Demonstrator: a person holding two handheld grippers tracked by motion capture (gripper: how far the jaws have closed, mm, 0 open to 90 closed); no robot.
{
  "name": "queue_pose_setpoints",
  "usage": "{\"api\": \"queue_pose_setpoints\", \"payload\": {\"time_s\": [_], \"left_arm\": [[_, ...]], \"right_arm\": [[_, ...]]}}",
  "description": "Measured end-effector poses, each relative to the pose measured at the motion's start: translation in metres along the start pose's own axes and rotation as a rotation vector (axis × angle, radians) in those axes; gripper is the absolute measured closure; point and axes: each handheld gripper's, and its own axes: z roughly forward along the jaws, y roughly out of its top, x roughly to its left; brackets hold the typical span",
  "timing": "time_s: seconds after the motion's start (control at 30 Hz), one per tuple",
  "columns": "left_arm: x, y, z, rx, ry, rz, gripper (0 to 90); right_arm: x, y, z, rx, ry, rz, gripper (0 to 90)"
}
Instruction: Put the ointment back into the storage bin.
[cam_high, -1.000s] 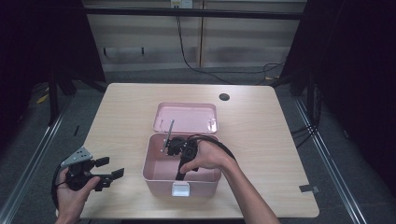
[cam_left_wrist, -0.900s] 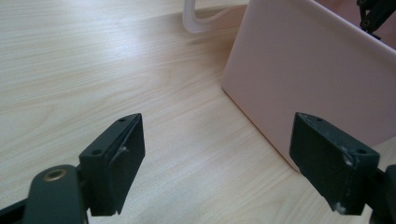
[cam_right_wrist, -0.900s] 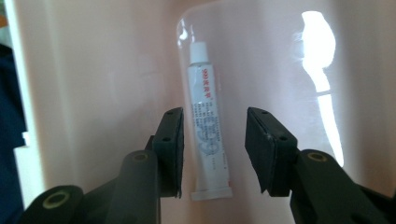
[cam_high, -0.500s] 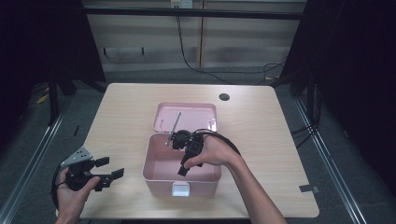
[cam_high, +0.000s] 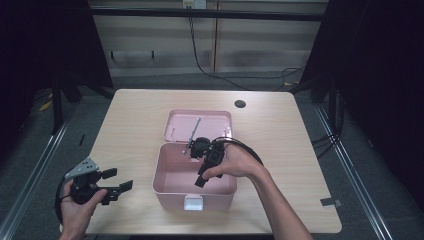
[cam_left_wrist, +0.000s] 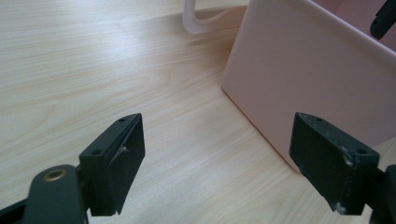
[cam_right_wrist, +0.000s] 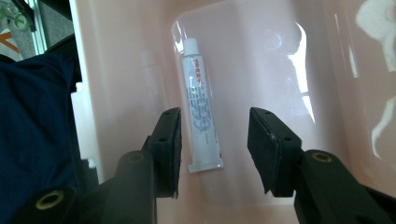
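Note:
A pink open box (cam_high: 220, 187) stands at the table's near middle, its lid (cam_high: 200, 125) lying flat behind it. On the box floor lies a white tube (cam_right_wrist: 201, 116) with blue print, cap pointing away. My right gripper (cam_high: 201, 179) hangs over the box and points down into it. Its jaws have just been opening; the right gripper (cam_right_wrist: 215, 114) stands open above the tube, pads clear of it. My left gripper (cam_high: 117, 180) rests open and empty to the left of the box. In the left gripper view, the left gripper (cam_left_wrist: 217, 121) faces the box wall (cam_left_wrist: 317, 70).
A white latch (cam_high: 194, 202) sits on the box's front wall. A dark round hole (cam_high: 240, 104) marks the far part of the wooden table (cam_high: 280, 135). A dark tape mark (cam_high: 330, 202) lies near the right front corner.
The right gripper has lifted a little over the box. The left hand and its gripper have kept still.

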Motion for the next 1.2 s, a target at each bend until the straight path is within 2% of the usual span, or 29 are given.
{"api": "queue_pose_setpoints", "payload": {"time_s": [0.1,0.33,0.5,0.87,1.2], "left_arm": [[0.000,0.000,0.000,0.000,0.000,0.000,18.3],[0.000,0.000,0.000,-0.001,-0.002,-0.002,18.3],[0.000,0.000,0.000,0.002,0.000,0.001,18.4],[-0.001,0.000,0.001,0.002,0.001,0.000,18.4],[0.000,0.000,0.001,0.004,0.001,0.001,18.3]], "right_arm": [[0.001,-0.002,-0.005,0.000,-0.008,-0.012,55.7],[0.004,-0.005,-0.013,0.001,-0.011,-0.010,55.8],[0.004,-0.012,-0.022,-0.006,-0.025,0.011,55.8],[0.008,-0.020,-0.036,-0.005,-0.034,0.004,55.9],[0.010,-0.030,-0.052,-0.007,-0.062,0.003,54.5]]}}
